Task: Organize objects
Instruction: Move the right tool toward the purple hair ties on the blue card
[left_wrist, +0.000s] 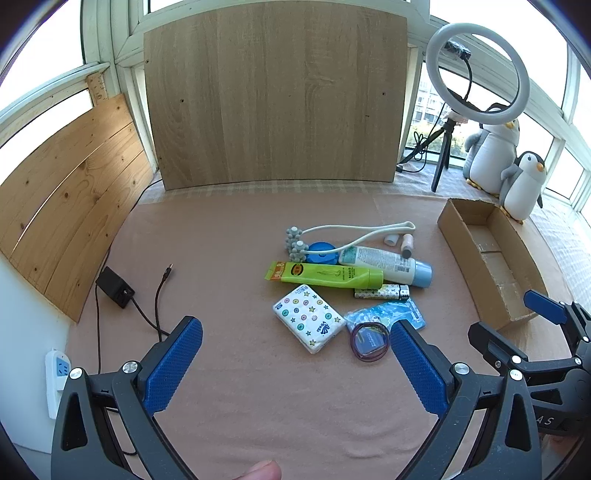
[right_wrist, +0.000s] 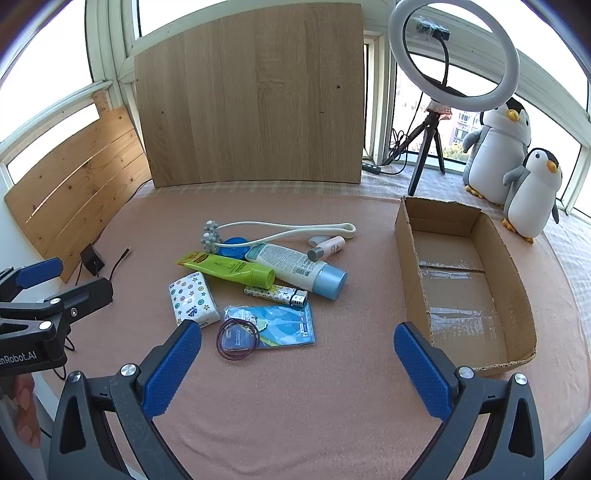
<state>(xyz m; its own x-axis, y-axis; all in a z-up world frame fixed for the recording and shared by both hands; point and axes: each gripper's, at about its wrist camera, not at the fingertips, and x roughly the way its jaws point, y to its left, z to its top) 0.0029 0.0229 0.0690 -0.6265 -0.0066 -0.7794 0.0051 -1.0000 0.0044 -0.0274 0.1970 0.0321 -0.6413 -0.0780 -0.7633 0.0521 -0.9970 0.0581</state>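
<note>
A pile of small items lies mid-table: a green tube (left_wrist: 325, 276) (right_wrist: 229, 268), a white bottle with a blue cap (left_wrist: 388, 265) (right_wrist: 299, 269), a tissue pack (left_wrist: 308, 317) (right_wrist: 192, 300), a lighter (left_wrist: 382, 292) (right_wrist: 277, 294), a blue packet (left_wrist: 388, 314) (right_wrist: 273, 325), purple hair ties (left_wrist: 369, 341) (right_wrist: 236, 339), a white roller massager (left_wrist: 347, 230) (right_wrist: 277, 227) and a small pink bottle (right_wrist: 327, 248). An empty cardboard box (left_wrist: 491, 258) (right_wrist: 465, 284) stands to the right. My left gripper (left_wrist: 295, 369) and right gripper (right_wrist: 297, 369) are open and empty, short of the pile.
A black adapter (left_wrist: 114, 286) with a cable lies at the left, near a wall power strip (left_wrist: 57, 373). Wooden boards stand behind and to the left. A ring light on a tripod (right_wrist: 452, 55) and two plush penguins (right_wrist: 532, 192) stand at the back right.
</note>
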